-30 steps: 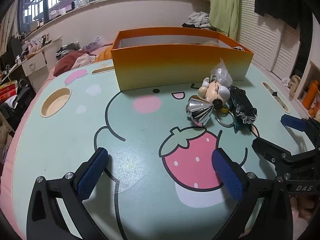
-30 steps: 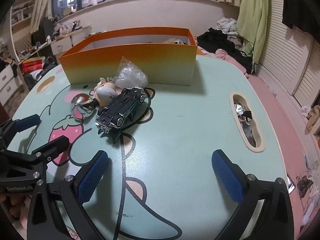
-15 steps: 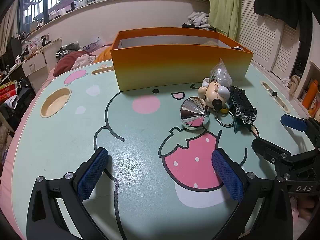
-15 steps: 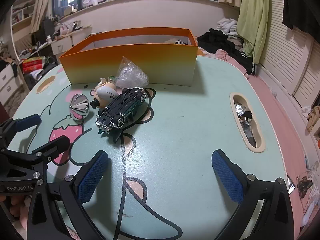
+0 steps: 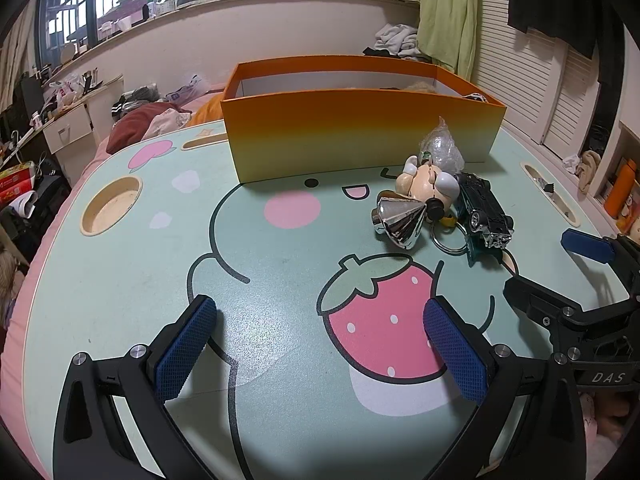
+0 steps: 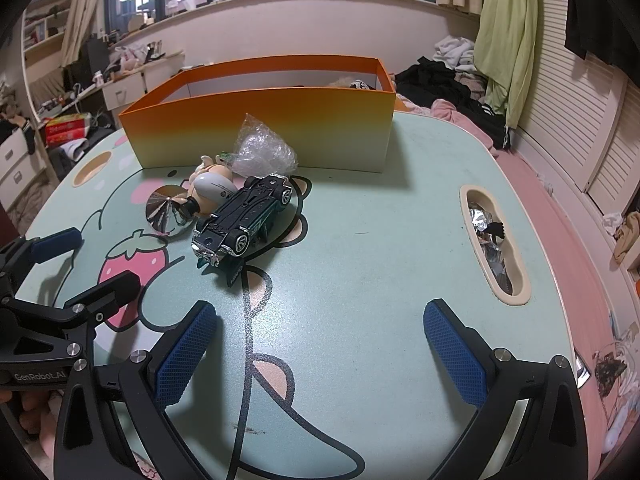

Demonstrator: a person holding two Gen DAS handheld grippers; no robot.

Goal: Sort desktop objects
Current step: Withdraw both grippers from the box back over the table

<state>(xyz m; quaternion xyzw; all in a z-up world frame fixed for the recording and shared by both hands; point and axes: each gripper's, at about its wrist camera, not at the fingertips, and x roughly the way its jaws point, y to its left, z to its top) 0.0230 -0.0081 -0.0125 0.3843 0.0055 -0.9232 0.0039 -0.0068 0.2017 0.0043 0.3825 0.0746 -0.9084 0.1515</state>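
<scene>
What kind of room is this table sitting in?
Most likely a lived-in bedroom: heaps of clothes lie behind the cartoon-printed mint-green table, a green garment hangs by white louvred closet doors, and a white drawer unit stands nearby.

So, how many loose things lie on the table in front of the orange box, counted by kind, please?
Toy car: 1
Figure keychain: 1
Shiny metal cone: 1
Crumpled clear plastic bag: 1
Total: 4 loose things, all clustered before the orange box. Both tongs, left and right, are open and hold nothing.
</scene>
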